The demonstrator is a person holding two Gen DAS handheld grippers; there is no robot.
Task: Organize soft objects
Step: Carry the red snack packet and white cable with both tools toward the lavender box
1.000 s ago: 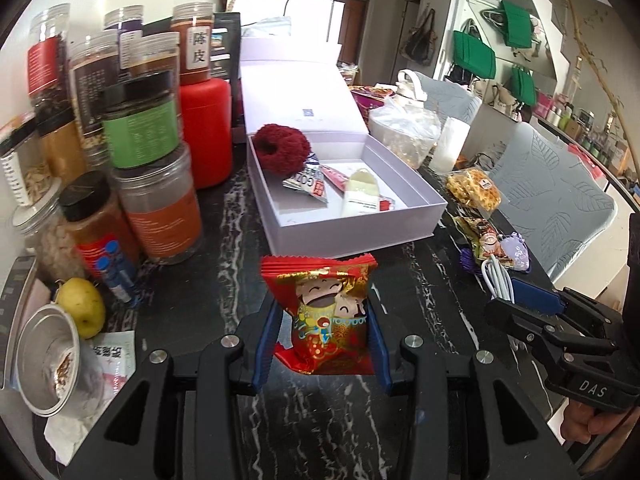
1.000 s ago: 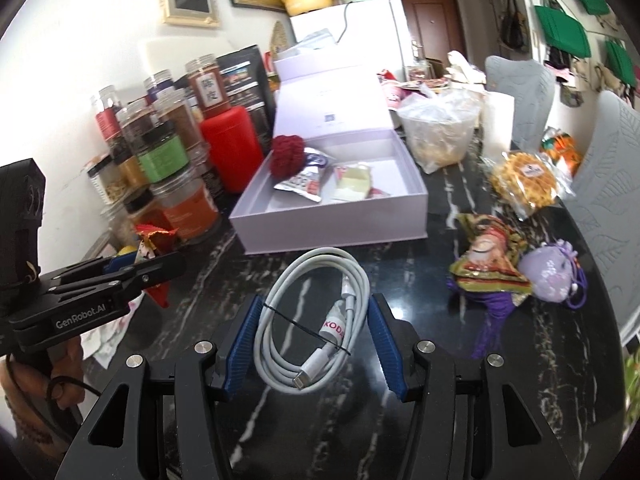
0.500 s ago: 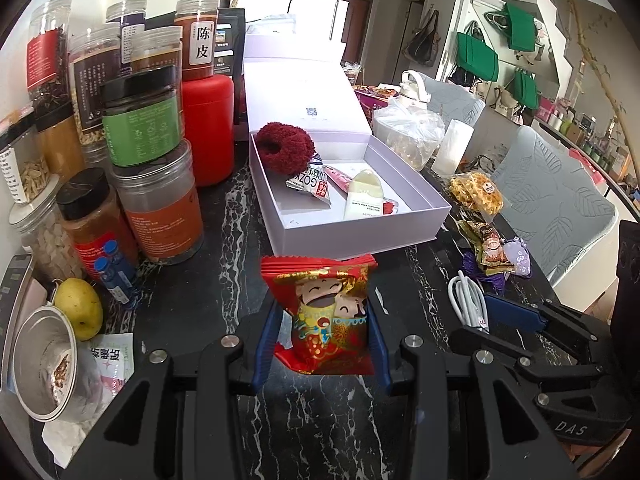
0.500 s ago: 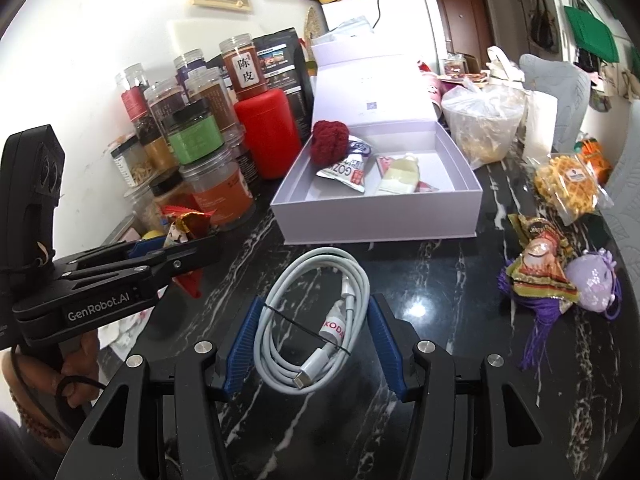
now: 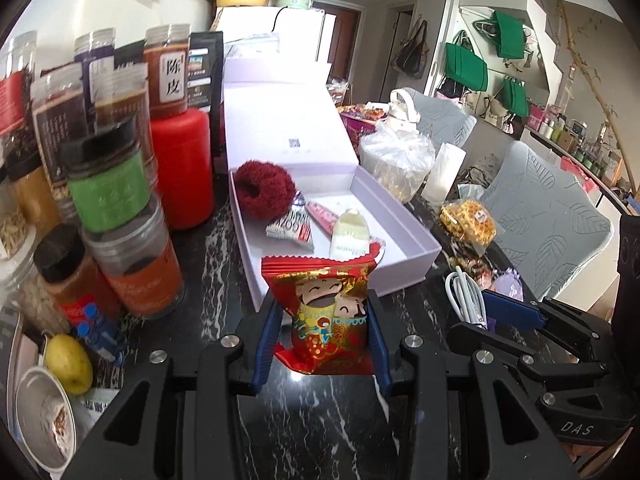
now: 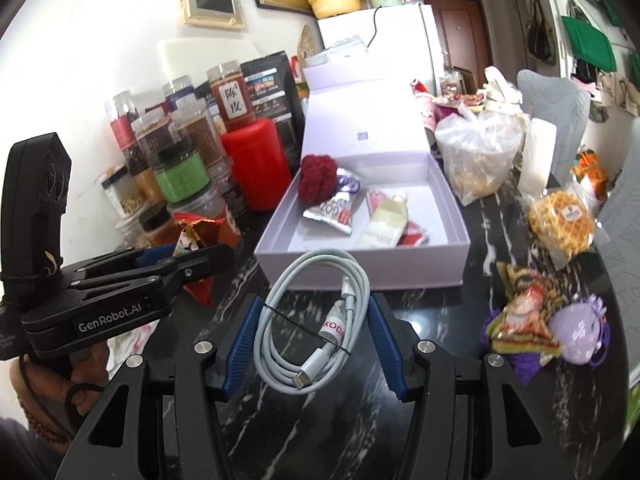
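My left gripper [image 5: 322, 340] is shut on a red snack packet [image 5: 326, 316] and holds it just before the near wall of the open lilac box [image 5: 404, 268]. My right gripper [image 6: 314, 344] is shut on a coiled white cable [image 6: 312, 320], also close to the box's front wall [image 6: 360, 270]. The box holds a dark red fluffy scrunchie [image 5: 264, 190], a few small sachets [image 5: 292, 232] and a pale pouch [image 5: 350, 236]. The right gripper [image 5: 516, 320] shows in the left wrist view at the right, the left gripper [image 6: 160, 268] in the right wrist view at the left.
Stacked spice jars [image 5: 108, 188] and a red canister [image 5: 184, 168] stand left of the box. Right of it lie a waffle bag [image 6: 560, 220], a colourful sachet [image 6: 524, 312], a lilac pouch [image 6: 576, 328] and a plastic bag [image 6: 476, 156]. A yellow fruit [image 5: 68, 358] and a bowl [image 5: 40, 420] sit near left.
Both grippers have moved forward toward the box with their loads; the box looks larger and nearer. The right gripper has drawn closer to the left one.
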